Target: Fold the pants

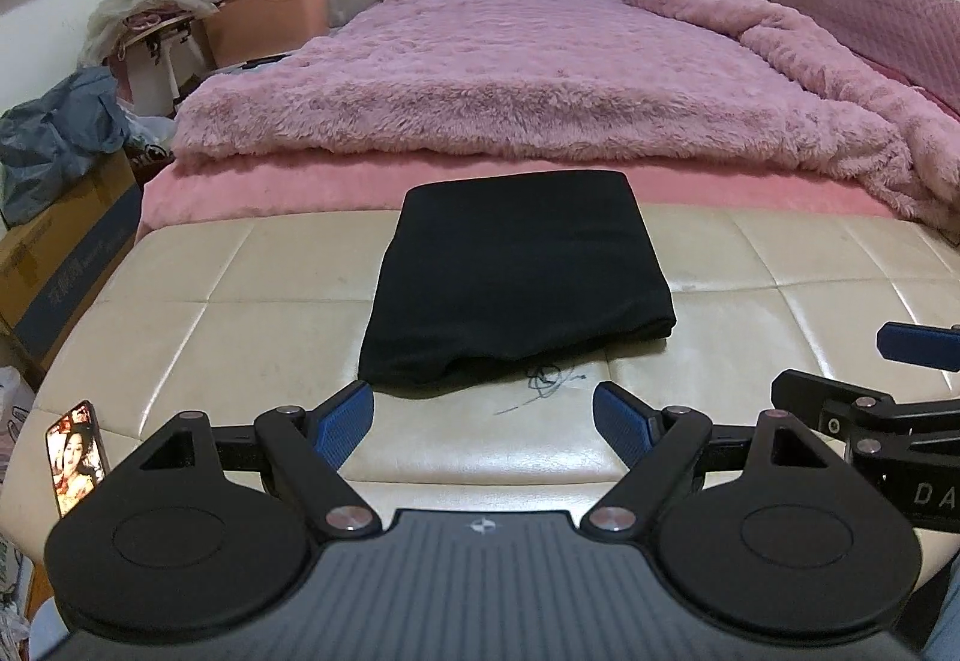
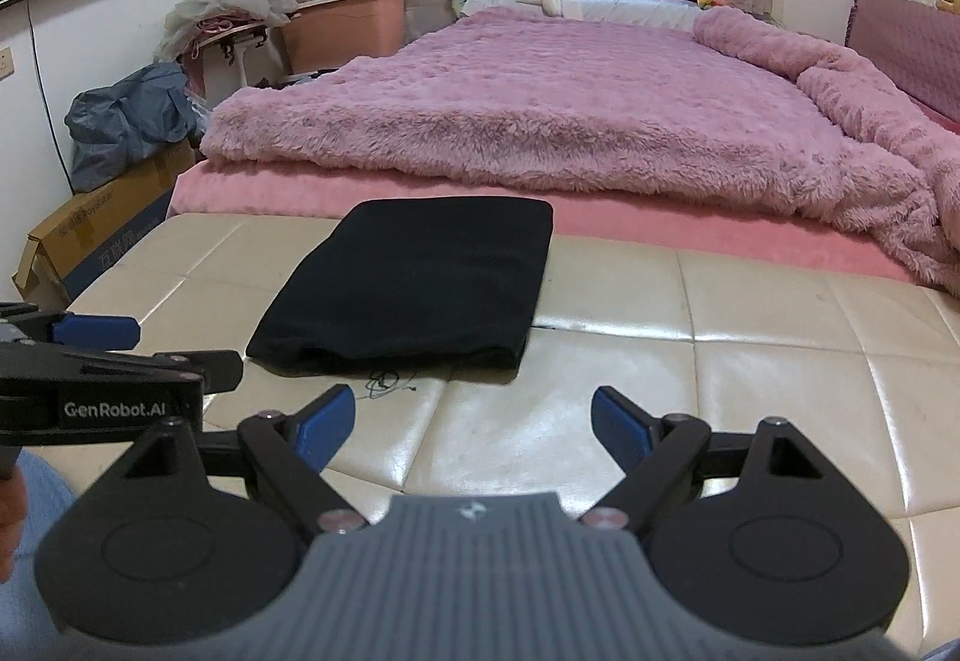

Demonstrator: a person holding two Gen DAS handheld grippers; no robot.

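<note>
The black pants lie folded into a neat rectangle on the cream leather bench, their far edge near the bed. My left gripper hovers open just short of the near edge, holding nothing. In the right wrist view the same folded pants lie ahead and to the left on the bench. My right gripper is open and empty, a little back from the near right corner of the pants. Each gripper shows at the edge of the other's view.
A bed with a fluffy pink blanket runs along the bench's far side. A phone with a lit screen stands at the bench's left near corner. Cardboard boxes and bags stack on the left. A dark scribble mark is on the leather.
</note>
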